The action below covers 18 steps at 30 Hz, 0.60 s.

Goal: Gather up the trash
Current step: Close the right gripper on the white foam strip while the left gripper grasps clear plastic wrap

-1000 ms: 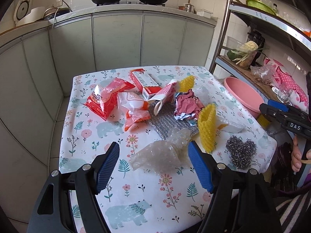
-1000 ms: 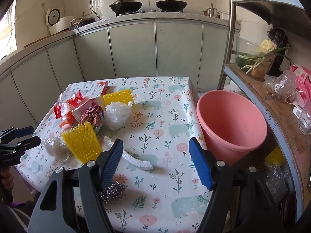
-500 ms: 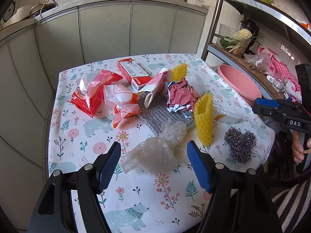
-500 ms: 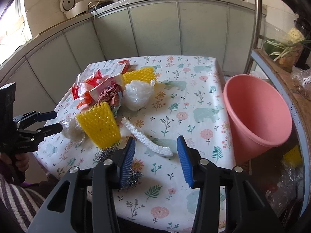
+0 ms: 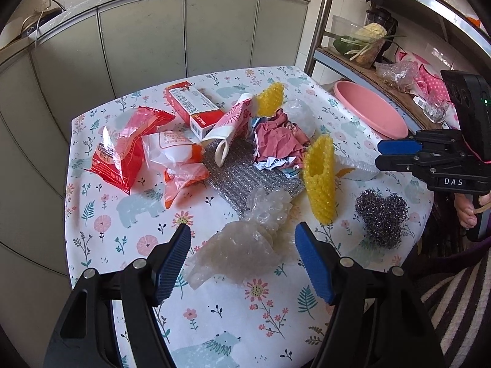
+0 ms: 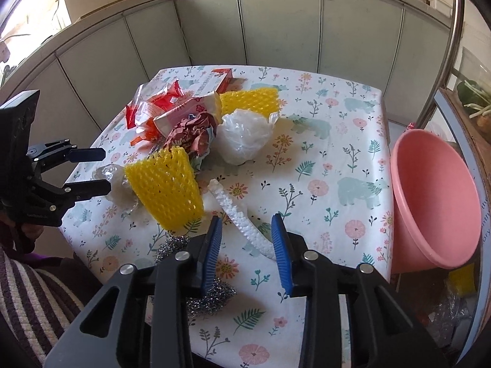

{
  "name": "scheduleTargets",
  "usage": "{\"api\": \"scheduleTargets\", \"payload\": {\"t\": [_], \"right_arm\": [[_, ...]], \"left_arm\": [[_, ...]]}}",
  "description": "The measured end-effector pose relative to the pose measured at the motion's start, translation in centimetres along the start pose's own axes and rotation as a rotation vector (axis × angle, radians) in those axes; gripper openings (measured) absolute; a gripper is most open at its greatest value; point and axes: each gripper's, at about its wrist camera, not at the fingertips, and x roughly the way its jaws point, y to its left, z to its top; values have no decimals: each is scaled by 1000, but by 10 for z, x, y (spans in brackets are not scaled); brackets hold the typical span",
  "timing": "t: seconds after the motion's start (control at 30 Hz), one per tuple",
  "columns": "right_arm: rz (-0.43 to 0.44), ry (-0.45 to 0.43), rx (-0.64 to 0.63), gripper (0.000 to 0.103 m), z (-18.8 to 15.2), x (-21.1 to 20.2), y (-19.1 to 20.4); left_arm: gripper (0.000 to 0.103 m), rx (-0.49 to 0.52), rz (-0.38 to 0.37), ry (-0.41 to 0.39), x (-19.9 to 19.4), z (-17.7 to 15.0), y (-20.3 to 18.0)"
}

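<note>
Floral tablecloth (image 6: 331,116): right gripper (image 6: 247,245) closing around white foam strip (image 6: 242,217), nothing pinched yet. Light, crumbly; pinch mid-length. Left gripper (image 5: 242,257) wide open, straddling crumpled clear plastic bag (image 5: 242,245): soft, slippery.

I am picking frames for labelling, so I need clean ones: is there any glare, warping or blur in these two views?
Left wrist view: sharp; fisheye bends the cabinet doors and darkens the corners; glare glints on the red wrapper. Right wrist view: the window at top left is blown out white; the pink bucket looks stretched near the edge; the table centre stays sharp.
</note>
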Motion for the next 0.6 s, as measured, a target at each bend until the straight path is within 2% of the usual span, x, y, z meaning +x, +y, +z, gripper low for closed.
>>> {"api": "scheduleTargets", "payload": {"t": [0.37, 0.6], "right_arm": [[90, 31, 13, 35, 1, 3, -6], [59, 69, -17, 35, 4, 16, -4]], "left_arm": [[63, 27, -11, 57, 12, 0, -3], [63, 32, -9, 76, 15, -2, -3]]}}
